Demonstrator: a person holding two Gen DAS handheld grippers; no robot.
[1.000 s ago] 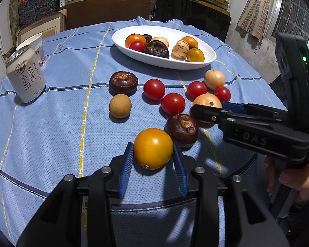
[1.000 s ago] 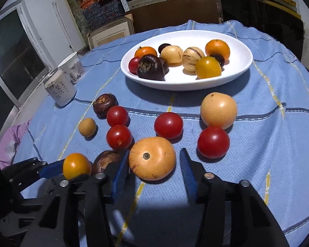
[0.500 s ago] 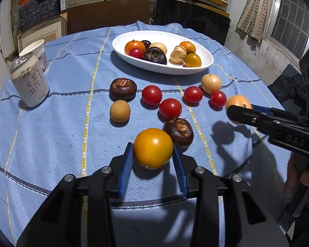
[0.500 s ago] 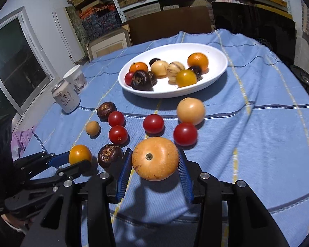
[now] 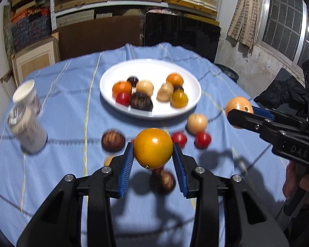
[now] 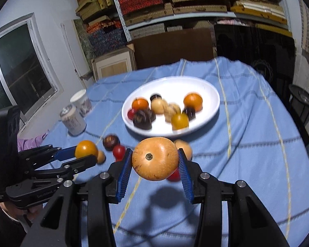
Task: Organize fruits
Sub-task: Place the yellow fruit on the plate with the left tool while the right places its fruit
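Observation:
My left gripper (image 5: 153,150) is shut on a yellow-orange fruit (image 5: 153,147), held in the air above the blue tablecloth. My right gripper (image 6: 155,158) is shut on a larger tan-orange fruit (image 6: 155,158), also lifted off the cloth. Each gripper shows in the other's view: the right gripper (image 5: 240,111) at the right edge, the left gripper (image 6: 86,152) at the lower left. A white oval plate (image 5: 154,68) at the table's far side holds several fruits. Loose red tomatoes (image 5: 203,140), a tan fruit (image 5: 197,123) and dark brown fruits (image 5: 113,140) lie on the cloth below.
A drink can (image 5: 28,129) and a white cup (image 5: 24,90) stand at the table's left. Shelves with boxes and a dark board (image 5: 181,33) lie behind the table. A person's hand (image 5: 298,183) holds the right gripper's handle.
Both grippers have risen with their fruits off the cloth. The right gripper closed on the tan-orange fruit and lifted it away from the tomatoes; the table looks farther below.

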